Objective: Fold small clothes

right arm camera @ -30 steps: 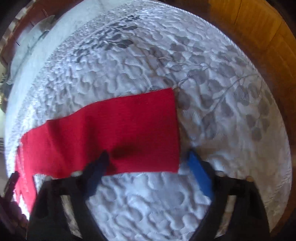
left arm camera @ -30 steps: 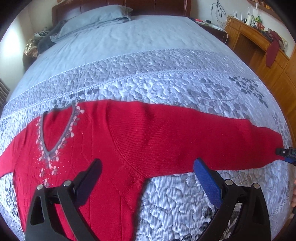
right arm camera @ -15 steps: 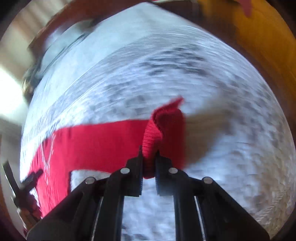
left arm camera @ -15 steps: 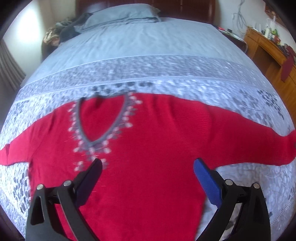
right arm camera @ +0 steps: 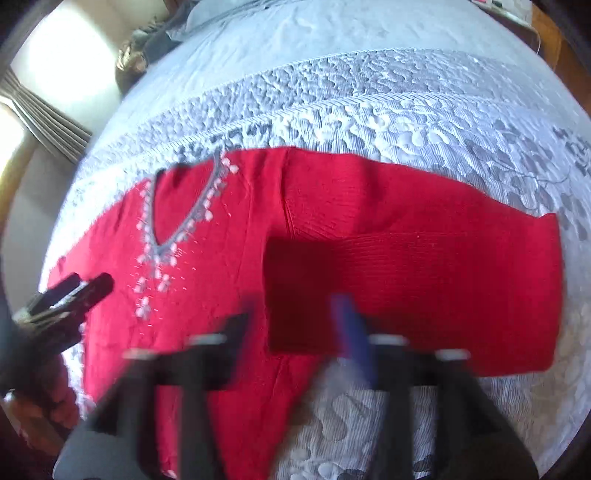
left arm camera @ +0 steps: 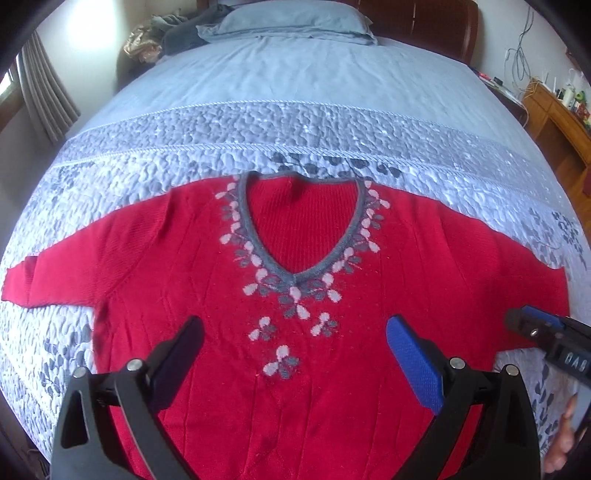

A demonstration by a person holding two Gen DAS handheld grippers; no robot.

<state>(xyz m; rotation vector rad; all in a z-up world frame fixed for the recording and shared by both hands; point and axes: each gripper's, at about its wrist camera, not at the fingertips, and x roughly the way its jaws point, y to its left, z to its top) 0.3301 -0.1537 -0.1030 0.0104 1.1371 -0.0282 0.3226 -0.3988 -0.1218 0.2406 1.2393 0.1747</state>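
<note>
A red knitted sweater (left arm camera: 192, 266) with a grey V-neck and pale flower pattern lies flat, front up, on the bed. My left gripper (left arm camera: 295, 350) hovers open over its chest with nothing between the fingers. The right sleeve (right arm camera: 461, 258) is doubled back toward the body, and its cuff (right arm camera: 303, 295) rests on top. My right gripper (right arm camera: 291, 326), blurred, is just above that cuff with its jaws opening; the cuff lies between the fingers, which stand clear of it. The right gripper (left arm camera: 546, 336) also shows at the left wrist view's right edge. The left sleeve (left arm camera: 48, 273) lies stretched out.
The quilted blue-grey bedspread (left arm camera: 295, 125) covers the bed, with a pillow (left arm camera: 295, 18) at the headboard. A wooden cabinet (left arm camera: 554, 114) with small items stands to the right. Curtains (left arm camera: 44, 96) hang at the left. A hand (right arm camera: 40, 402) holds the left gripper (right arm camera: 74, 291).
My right gripper shut on the right cuff, carried it leftward over the sleeve toward the body and let it go. My left gripper shifted from the right armpit to above the chest.
</note>
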